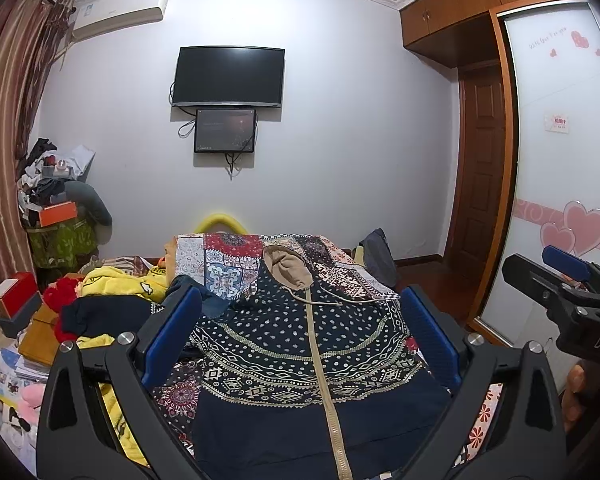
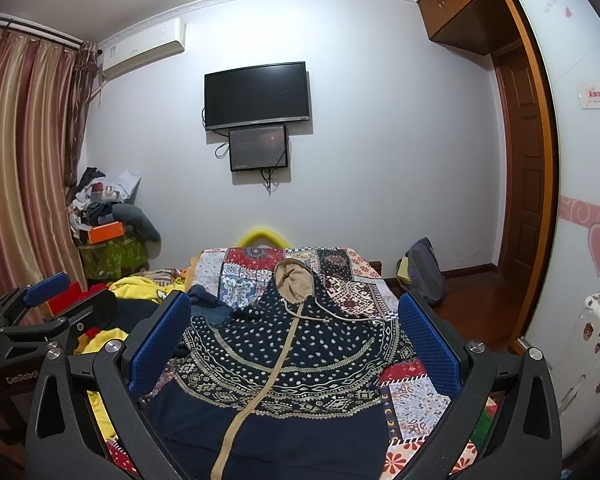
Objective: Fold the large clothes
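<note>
Two grippers I hold spread and empty above the bed (image 2: 412, 396): left gripper (image 1: 300, 336), then the navy patterned hoodie (image 1: 300, 360) lying flat, zipped, hood away from me, then right gripper (image 2: 296, 340).

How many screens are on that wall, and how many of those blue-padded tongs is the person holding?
Large dark screen: 1
Small screen below it: 1
Tongs: 2, the left tongs and the right tongs, both open above the hoodie
Total: 4
</note>
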Action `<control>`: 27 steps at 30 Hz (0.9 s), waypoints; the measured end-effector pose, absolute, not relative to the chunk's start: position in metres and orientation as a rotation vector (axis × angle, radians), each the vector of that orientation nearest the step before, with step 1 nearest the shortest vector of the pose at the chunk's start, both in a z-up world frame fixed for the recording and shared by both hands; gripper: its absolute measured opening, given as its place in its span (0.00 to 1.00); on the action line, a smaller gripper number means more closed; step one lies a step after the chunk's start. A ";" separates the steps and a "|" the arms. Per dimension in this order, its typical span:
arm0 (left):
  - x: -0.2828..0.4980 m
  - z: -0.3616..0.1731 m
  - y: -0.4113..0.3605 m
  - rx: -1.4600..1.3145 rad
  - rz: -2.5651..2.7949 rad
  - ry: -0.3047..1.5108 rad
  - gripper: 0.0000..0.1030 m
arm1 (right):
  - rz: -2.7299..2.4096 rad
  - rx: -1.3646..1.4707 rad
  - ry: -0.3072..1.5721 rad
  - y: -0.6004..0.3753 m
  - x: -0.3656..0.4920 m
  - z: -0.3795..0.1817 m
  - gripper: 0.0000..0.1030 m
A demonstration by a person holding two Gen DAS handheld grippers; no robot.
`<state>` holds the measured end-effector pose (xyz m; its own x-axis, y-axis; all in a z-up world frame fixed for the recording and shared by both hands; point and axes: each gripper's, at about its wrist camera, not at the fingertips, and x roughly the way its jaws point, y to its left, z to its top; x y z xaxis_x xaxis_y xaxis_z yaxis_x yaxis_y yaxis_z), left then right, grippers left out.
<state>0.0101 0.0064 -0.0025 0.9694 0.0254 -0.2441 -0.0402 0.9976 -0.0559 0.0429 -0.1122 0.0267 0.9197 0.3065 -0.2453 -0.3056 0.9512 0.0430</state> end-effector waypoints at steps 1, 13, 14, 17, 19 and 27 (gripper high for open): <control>0.010 -0.003 0.007 -0.062 0.033 0.246 0.97 | 0.315 0.003 0.253 -0.112 0.043 0.027 1.00; 0.011 -0.003 0.008 -0.063 0.031 0.245 0.97 | 0.314 -0.001 0.254 -0.112 0.044 0.026 1.00; 0.011 -0.003 0.008 -0.063 0.032 0.245 0.97 | 0.314 -0.001 0.254 -0.112 0.044 0.026 1.00; 0.011 -0.004 0.009 -0.064 0.031 0.243 0.97 | 0.314 0.000 0.254 -0.112 0.044 0.026 1.00; 0.011 -0.004 0.009 -0.064 0.031 0.244 0.97 | 0.314 -0.001 0.256 -0.112 0.044 0.026 1.00; 0.013 -0.006 0.009 -0.067 0.030 0.251 0.97 | 0.311 -0.002 0.265 -0.111 0.046 0.022 1.00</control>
<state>0.0130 0.0094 -0.0065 0.9682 0.0209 -0.2494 -0.0375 0.9974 -0.0621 0.0465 -0.1110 0.0217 0.9177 0.3021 -0.2579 -0.3026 0.9523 0.0389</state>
